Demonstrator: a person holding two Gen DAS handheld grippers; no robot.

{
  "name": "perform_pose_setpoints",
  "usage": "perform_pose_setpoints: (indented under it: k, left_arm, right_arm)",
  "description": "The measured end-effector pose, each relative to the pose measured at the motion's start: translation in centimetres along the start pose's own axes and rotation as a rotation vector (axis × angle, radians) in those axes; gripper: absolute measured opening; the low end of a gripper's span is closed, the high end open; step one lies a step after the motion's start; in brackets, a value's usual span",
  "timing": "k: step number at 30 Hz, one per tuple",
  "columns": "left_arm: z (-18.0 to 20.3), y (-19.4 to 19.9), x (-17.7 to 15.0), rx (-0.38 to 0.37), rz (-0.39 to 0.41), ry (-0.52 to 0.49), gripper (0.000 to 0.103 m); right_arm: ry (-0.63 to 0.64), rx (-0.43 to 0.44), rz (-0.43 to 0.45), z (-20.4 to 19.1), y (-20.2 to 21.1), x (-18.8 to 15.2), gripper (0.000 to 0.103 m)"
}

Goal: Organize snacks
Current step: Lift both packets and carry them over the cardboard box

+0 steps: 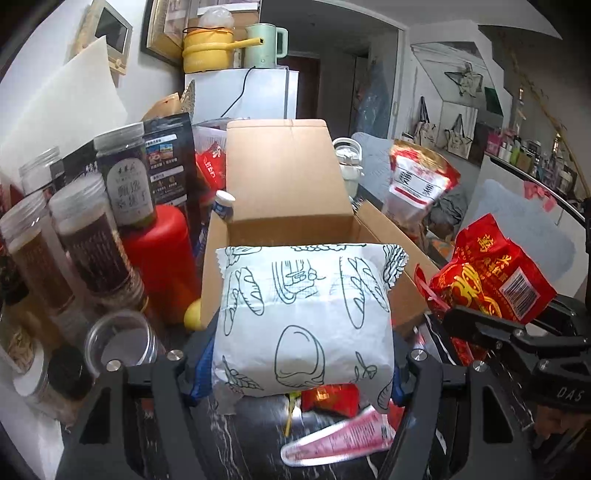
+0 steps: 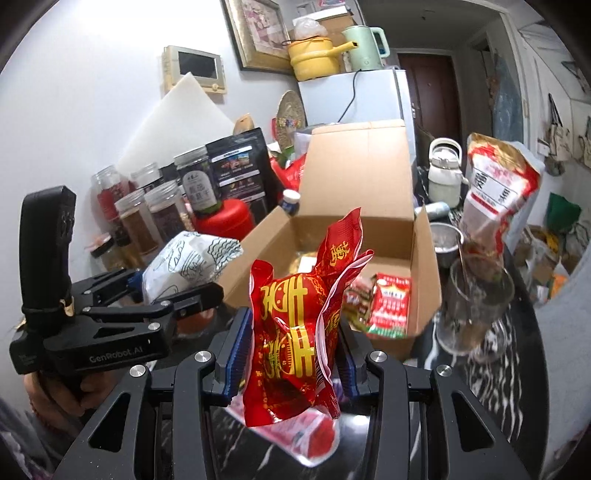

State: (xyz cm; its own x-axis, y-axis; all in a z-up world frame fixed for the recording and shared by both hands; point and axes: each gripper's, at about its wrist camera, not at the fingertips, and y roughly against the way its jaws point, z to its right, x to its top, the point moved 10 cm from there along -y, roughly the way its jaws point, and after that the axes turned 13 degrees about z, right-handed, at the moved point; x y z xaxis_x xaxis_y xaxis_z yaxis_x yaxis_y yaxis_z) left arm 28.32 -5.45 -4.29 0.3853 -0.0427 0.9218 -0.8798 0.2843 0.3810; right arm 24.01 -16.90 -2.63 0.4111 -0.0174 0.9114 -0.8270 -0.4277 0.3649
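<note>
We noted a yellow pot (image 2: 314,59) and a green kettle (image 2: 364,48) atop the white fridge (image 2: 376,99), a framed picture (image 2: 255,31) on the wall, and a white jug (image 2: 445,171) behind the surface (image 2: 491,373).

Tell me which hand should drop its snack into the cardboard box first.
Probably left. The left gripper holds the white bread packet right at the open cardboard box, while the right gripper's red packet sits farther back.

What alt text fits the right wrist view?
The right gripper clamps a red snack packet above a dark marbled table, facing an open cardboard box holding snacks. At left, the left gripper holds a white printed bag.
</note>
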Motion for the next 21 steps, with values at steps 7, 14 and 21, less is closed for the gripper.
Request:
perform_pose_setpoints:
  k: [7,14,21]
  left_arm:
    - [0.0,-3.6,2.5,0.026,0.022,0.001,0.069]
    - [0.4,-7.7,4.8,0.024,0.045,-0.003,0.069]
    - [-0.4,-11.7,5.4,0.046,0.029,-0.023,0.069]
  right_arm:
    - [0.013,0.017,0.006,1.5,-3.2,2.1,0.042]
    - [0.015,0.01,0.021,3.7,-6.5,4.6,0.042]
    - [-0.019,-0.007,0.014,5.9,-9.6,5.7,0.042]
